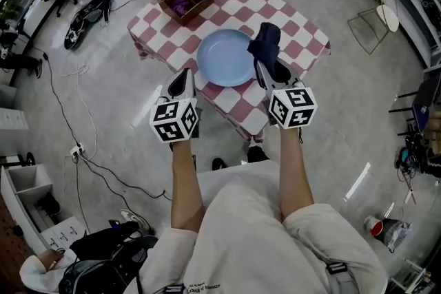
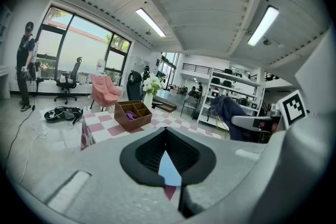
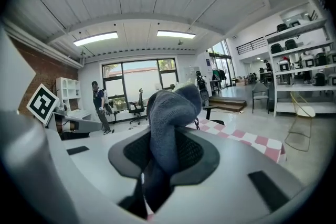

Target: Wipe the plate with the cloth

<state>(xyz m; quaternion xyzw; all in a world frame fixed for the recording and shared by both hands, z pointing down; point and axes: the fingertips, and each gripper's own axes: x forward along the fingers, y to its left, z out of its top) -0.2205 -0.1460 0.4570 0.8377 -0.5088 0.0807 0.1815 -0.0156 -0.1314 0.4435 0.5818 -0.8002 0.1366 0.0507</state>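
Head view: cloth [image 1: 264, 42] in hand, plate [image 1: 224, 58] still to wipe

Your right gripper [image 1: 265, 67] pinches the dark blue cloth, bunched up by the plate's right rim. The pale blue plate lies on the checked table [image 1: 298, 31]. Your left gripper [image 1: 183, 82] hovers near the plate's left edge, jaws pressed together, empty. The wiping seems not yet begun.
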